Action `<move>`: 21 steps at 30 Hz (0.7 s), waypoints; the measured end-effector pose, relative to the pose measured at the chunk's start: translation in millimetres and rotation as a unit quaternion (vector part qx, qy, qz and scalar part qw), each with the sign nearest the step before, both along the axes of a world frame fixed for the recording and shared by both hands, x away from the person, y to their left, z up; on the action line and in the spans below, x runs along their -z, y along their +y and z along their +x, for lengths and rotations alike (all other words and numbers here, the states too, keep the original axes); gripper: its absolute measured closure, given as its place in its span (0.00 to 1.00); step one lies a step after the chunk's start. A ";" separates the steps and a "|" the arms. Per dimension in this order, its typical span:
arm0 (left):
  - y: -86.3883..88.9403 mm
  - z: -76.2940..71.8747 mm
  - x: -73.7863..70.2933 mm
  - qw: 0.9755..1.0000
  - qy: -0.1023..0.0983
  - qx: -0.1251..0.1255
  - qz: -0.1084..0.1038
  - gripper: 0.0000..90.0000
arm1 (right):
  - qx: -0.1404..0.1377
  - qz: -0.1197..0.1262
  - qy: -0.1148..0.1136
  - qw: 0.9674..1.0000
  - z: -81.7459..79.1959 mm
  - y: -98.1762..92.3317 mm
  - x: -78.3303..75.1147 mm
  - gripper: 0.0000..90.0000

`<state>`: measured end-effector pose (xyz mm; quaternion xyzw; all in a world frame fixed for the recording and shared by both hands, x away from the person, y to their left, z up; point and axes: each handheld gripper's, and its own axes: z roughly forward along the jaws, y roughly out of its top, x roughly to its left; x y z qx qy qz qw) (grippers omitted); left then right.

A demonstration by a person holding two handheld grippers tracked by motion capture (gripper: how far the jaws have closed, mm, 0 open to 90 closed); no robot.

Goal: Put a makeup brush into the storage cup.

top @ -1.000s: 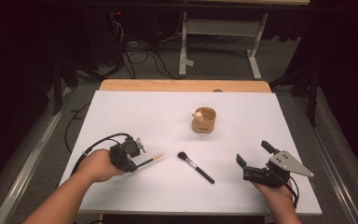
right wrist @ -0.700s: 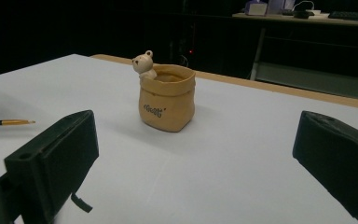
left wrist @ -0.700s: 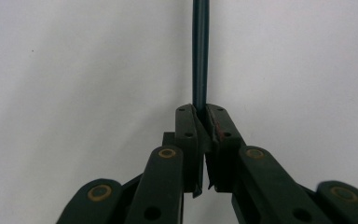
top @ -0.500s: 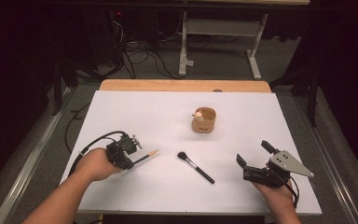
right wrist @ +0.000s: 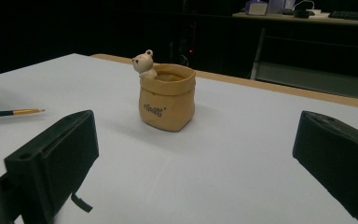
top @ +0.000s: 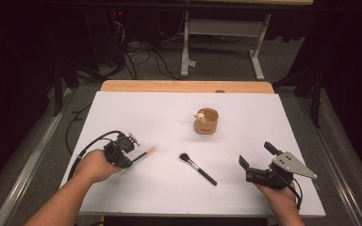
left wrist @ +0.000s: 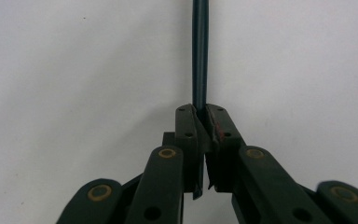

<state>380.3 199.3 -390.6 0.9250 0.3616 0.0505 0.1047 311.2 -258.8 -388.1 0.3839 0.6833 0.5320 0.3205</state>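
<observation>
1. The thin brush sits near the left edge of the white surface, handle clamped in the left hand-held gripper; its orange tip points toward the middle; the left gripper view has the dark handle running straight up from between the closed jaws.
2. A black makeup brush lies flat near the front edge, well apart from both hands.
3. The tan bear pot stands upright mid-surface; the right gripper view sees it dead ahead.
4. The right hand-held gripper waits by the front right corner, jaws spread wide, holding nothing.
</observation>
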 end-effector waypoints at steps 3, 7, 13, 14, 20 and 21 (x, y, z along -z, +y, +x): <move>0.7 -0.3 -1.5 1.000 -0.010 -0.005 -0.006 0.93 | -0.001 0.000 -0.001 1.000 0.1 0.2 0.0 0.02; 2.3 -0.3 -1.0 0.999 -0.019 -0.018 -0.018 0.93 | -0.001 0.001 -0.001 1.000 0.0 0.0 -0.1 0.02; 3.5 -2.5 5.6 0.998 -0.031 -0.025 -0.041 0.93 | -0.001 0.001 -0.001 1.000 0.0 -0.1 -0.1 0.02; 4.0 -2.8 5.8 0.998 -0.034 -0.027 -0.045 0.93 | -0.001 0.001 -0.001 1.000 0.1 -0.1 0.0 0.02; 8.1 -4.3 3.3 0.993 -0.066 -0.045 -0.081 0.93 | -0.001 0.000 -0.001 1.000 0.3 0.6 0.3 0.02; 8.6 -4.8 2.6 0.993 -0.071 -0.046 -0.087 0.93 | -0.001 0.000 -0.001 1.000 0.3 0.6 0.3 0.02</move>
